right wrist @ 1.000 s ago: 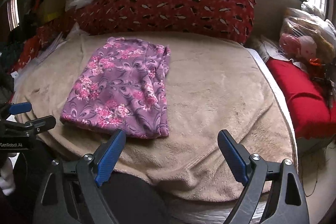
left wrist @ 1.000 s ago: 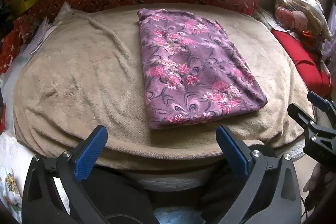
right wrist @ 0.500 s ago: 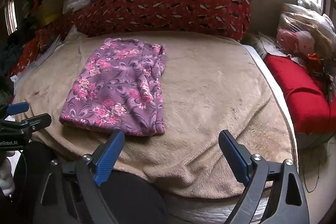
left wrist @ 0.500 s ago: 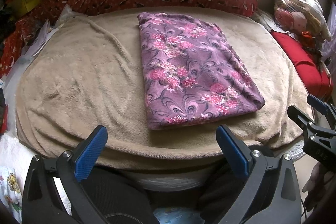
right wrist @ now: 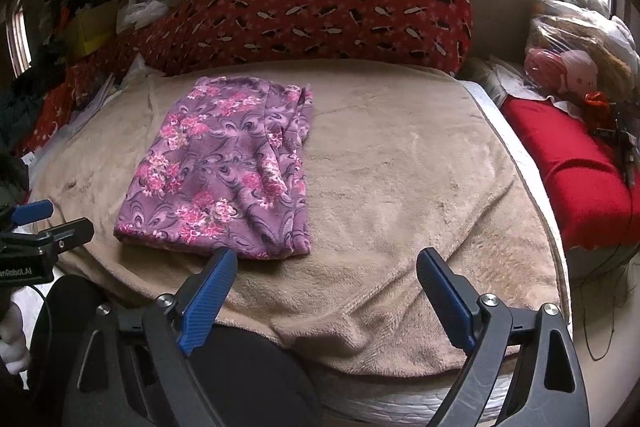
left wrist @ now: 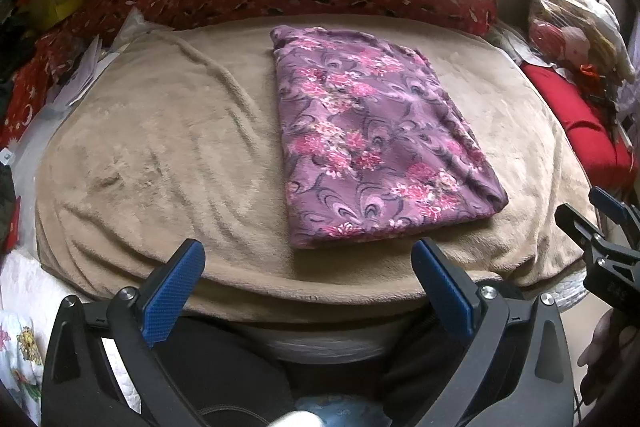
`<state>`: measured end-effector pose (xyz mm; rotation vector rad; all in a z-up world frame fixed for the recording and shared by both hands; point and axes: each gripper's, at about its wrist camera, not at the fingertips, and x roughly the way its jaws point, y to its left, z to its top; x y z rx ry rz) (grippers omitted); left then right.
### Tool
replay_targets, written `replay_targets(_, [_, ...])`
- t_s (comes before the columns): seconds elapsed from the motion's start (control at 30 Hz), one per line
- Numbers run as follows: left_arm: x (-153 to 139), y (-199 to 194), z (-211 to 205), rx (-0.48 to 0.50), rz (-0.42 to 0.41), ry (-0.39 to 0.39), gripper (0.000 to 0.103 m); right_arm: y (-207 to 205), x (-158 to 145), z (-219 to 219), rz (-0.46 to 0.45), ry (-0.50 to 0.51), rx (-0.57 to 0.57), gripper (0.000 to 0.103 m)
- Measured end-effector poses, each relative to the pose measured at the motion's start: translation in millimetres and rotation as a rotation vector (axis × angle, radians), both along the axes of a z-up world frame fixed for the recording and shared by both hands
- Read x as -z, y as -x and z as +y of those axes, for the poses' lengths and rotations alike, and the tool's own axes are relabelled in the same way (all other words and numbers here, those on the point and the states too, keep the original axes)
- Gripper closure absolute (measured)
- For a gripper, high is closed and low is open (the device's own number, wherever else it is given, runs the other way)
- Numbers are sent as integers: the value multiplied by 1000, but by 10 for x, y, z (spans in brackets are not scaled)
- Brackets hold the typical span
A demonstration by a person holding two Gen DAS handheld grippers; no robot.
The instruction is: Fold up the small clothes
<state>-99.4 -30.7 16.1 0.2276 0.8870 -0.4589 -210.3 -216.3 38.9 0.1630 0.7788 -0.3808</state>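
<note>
While both grippers hang spread and empty off the near edge of the blanket (left wrist: pixel 168 147), left gripper (left wrist: pixel 308 283) at 6 o'clock of the folded cloth (left wrist: pixel 372 139) and right gripper (right wrist: pixel 326 291) at its 5 o'clock, the cloth lies flat mid-blanket, pillow (right wrist: pixel 320 11) at 12 o'clock.

I am looking at a purple cloth (left wrist: pixel 372 143), thin and smooth with a printed flower pattern, lying on a beige blanket (left wrist: pixel 168 155) that is showing a soft, fuzzy, matt pile. My left tool (left wrist: pixel 308 287) is showing matt black plastic with ribbed blue pads (left wrist: pixel 176 291) and shiny metal screws.
</note>
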Motion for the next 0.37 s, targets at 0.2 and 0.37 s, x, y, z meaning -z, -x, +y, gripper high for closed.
replay_targets(0.2, [-6, -14, 14, 7, 2, -1, 0, 25, -28, 11, -10, 28, 10, 10])
replay_targets(0.37, [-82, 75, -27, 25, -14, 12, 0, 24, -25, -18, -13, 15, 16, 10])
